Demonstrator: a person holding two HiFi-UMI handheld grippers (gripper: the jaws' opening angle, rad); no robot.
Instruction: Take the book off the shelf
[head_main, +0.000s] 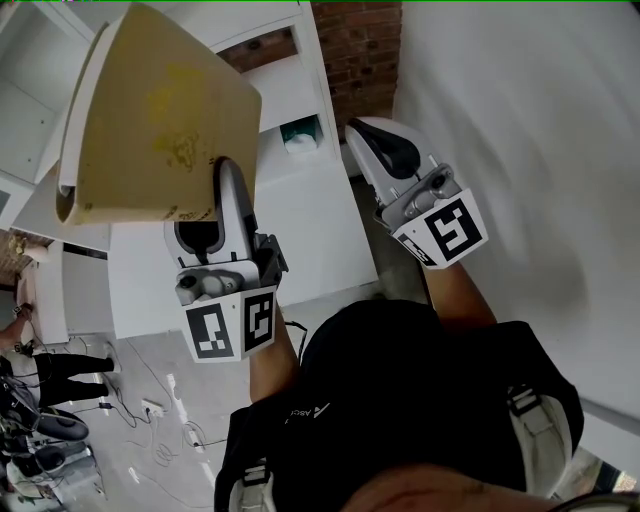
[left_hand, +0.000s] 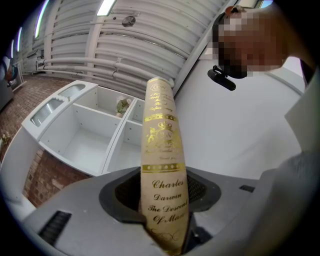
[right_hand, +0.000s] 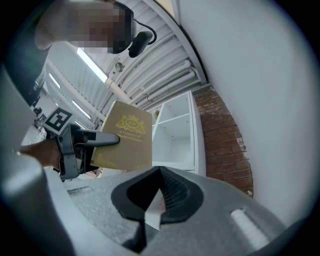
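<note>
book (head_main: 150, 110): off the shelf, up in the air, clamped in the left gripper (head_main: 225, 190)
grip point: low end of the spine; the left gripper view shows both jaws tight against the spine, one per side, title lettering right at the pinch
long axis: runs straight out from the left jaws, along their line of sight; the far end sticks well past the tips
cover: the tan front with its gold crest faces the right gripper's camera (right_hand: 125, 140)
shelf (left_hand: 114, 145): white cubby unit behind the book, well apart from it; no contact with any wall or divider
cubbies: those in view are mostly bare, one small object in a far one (left_hand: 122, 106), too small to name
right gripper (right_hand: 159, 175): jaws pressed together at the tips, nothing between them, off to the book's right and not touching it
nearer arm: left, it has the book alone; right is idle
task state: my read is that the removal is done
next move: probably lower the book or set it down
risk: a one-end grip on a long lever, so the book could pivot or sag in the jaws if swung fast
</note>
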